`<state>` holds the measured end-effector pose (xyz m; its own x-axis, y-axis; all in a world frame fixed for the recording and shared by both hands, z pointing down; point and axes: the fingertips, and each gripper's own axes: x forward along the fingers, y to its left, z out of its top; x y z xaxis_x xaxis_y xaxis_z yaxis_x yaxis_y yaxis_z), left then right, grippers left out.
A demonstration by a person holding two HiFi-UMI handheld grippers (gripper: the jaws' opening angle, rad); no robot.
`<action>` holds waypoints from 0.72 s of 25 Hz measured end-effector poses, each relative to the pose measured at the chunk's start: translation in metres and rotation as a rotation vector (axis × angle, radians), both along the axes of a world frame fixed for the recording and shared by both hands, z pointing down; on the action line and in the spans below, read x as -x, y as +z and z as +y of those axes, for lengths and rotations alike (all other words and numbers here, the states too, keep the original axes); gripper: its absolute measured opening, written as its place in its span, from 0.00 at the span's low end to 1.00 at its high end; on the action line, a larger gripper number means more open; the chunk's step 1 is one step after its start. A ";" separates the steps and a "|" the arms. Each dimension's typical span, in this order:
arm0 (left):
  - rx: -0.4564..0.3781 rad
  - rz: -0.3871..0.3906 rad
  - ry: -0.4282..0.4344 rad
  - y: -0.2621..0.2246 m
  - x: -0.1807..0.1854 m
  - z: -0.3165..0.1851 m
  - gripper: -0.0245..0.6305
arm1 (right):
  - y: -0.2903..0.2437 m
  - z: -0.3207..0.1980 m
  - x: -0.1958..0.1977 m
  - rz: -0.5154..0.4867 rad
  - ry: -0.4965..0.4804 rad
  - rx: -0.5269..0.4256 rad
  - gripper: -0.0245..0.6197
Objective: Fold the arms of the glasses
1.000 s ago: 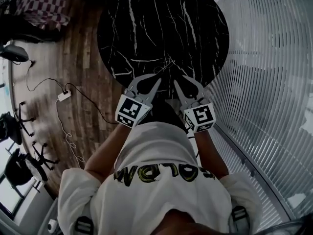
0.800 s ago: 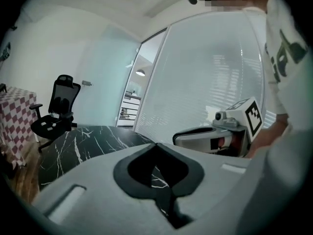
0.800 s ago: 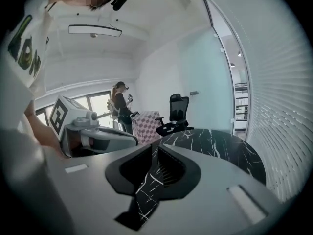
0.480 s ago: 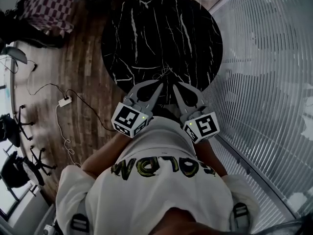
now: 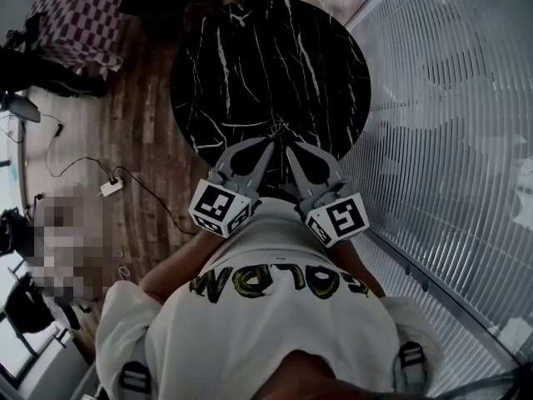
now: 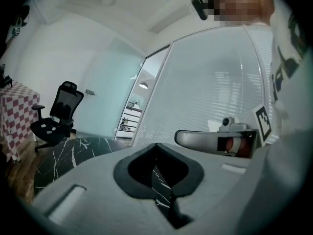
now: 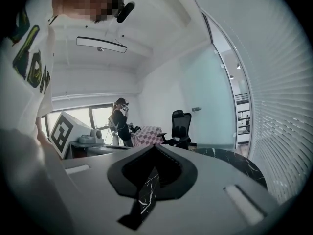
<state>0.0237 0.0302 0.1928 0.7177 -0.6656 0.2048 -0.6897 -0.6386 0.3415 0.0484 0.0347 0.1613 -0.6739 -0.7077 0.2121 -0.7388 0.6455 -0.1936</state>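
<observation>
Both raised above table (image 5: 250,57): left tongs (image 5: 271,139); right tongs (image 5: 289,147) just closed, empty.

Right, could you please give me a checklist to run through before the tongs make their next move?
1. Left tongs open for a grasp: not ok, shut with nothing between them.
2. Right tongs open: not ok, they have just closed and hold nothing.
3. Both tips at the near edge of the table: ok.
4. Glasses located: cannot tell, only thin pale lines show on the dark marble by the tips.
5. Arms of the glasses folded: cannot tell.
</observation>
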 end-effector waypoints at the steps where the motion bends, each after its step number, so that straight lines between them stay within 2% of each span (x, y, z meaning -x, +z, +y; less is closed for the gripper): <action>1: -0.003 -0.001 -0.001 -0.001 -0.001 -0.001 0.04 | -0.001 -0.001 -0.002 0.002 0.006 -0.002 0.04; 7: -0.015 0.006 0.003 -0.022 -0.002 -0.003 0.04 | -0.022 -0.004 -0.002 -0.003 0.019 -0.004 0.04; 12: -0.006 0.005 -0.009 -0.001 0.006 -0.007 0.04 | -0.001 -0.008 0.005 -0.004 0.013 0.010 0.04; 18: -0.009 -0.008 0.003 0.007 -0.003 0.006 0.04 | 0.009 0.004 -0.002 -0.008 0.018 0.014 0.04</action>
